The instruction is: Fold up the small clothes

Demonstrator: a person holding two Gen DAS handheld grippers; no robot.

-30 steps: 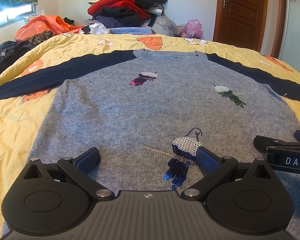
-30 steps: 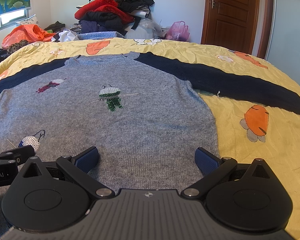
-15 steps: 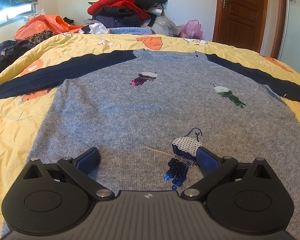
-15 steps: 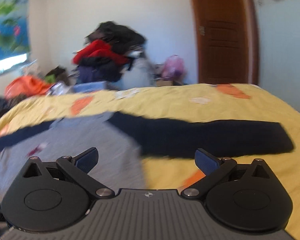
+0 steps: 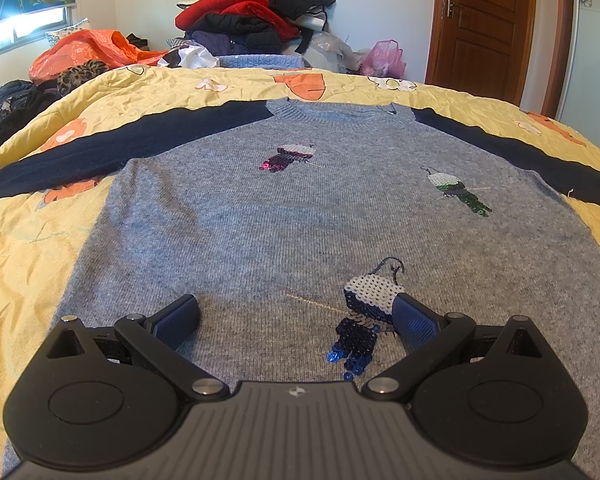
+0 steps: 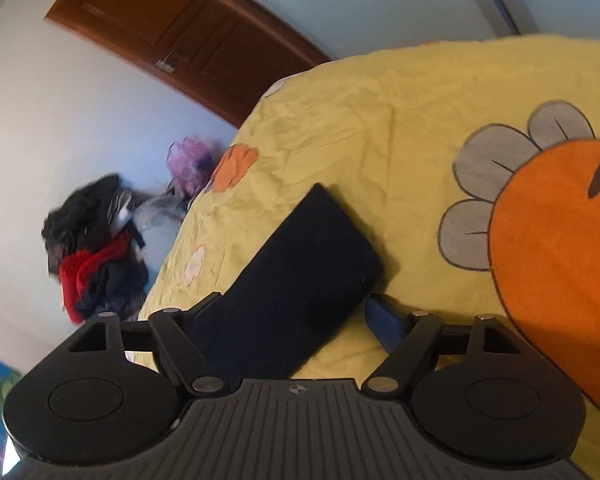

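Observation:
A grey knit sweater [image 5: 300,208] with navy sleeves and sequin patches lies flat, front up, on the yellow bedspread [image 5: 24,248]. My left gripper [image 5: 296,316] is open and empty, low over the sweater's hem. In the right wrist view the camera is rolled sideways. My right gripper [image 6: 296,312] is open, with its jaws on either side of the cuff end of the navy right sleeve [image 6: 300,264], which lies flat on the bedspread [image 6: 380,128]. The jaws have not closed on it.
A pile of clothes [image 5: 256,12] and an orange bag [image 5: 88,48] sit beyond the bed's far edge. A wooden door [image 5: 484,24] is at the back right. The left sleeve [image 5: 120,148] stretches out to the left.
My right gripper has swung away from the hem to the right, rolled sideways and come down over the right sleeve's cuff. It has left the left wrist view. The left gripper has not moved.

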